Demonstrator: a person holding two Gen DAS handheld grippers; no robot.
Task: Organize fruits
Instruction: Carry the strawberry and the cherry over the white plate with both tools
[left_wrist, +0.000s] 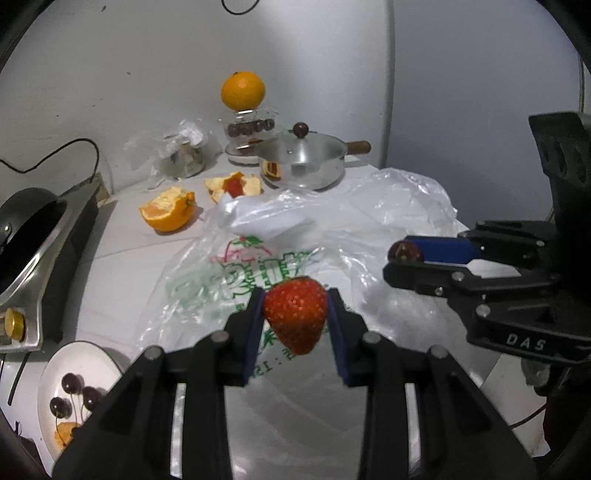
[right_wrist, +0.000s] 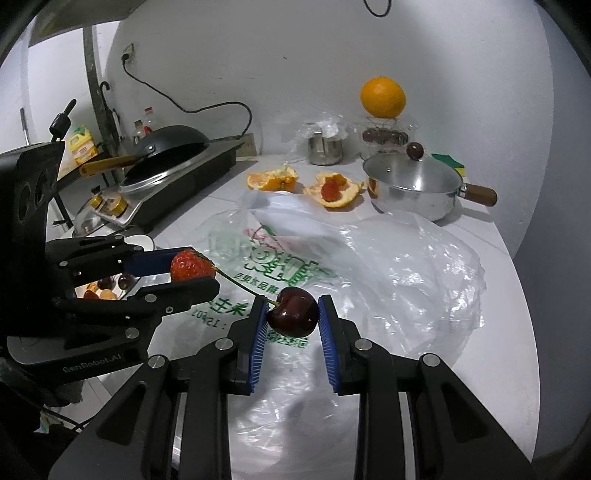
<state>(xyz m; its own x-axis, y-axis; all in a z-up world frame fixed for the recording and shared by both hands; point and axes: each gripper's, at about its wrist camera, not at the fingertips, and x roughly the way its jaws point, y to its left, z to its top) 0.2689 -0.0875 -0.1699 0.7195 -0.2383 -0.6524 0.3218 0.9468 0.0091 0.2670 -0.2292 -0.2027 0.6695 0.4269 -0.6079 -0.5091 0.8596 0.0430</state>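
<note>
the left gripper (left_wrist: 295, 314) is clamped on a strawberry (left_wrist: 296, 314), held above the printed plastic bag (left_wrist: 258, 266). the right gripper (right_wrist: 291, 314) is clamped on a dark cherry (right_wrist: 293, 312), its stem pointing toward 10 o'clock. a white plate (left_wrist: 92, 358) holding cherries sits at 8 o'clock in the left view. a whole orange (left_wrist: 243, 90) rests on a glass jar at 12 o'clock, beside a lidded saucepan (left_wrist: 306, 162).

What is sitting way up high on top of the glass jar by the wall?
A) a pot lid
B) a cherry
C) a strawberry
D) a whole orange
D: a whole orange rests on top of the glass jar at the back of the counter, beside the lidded steel pot.
</note>
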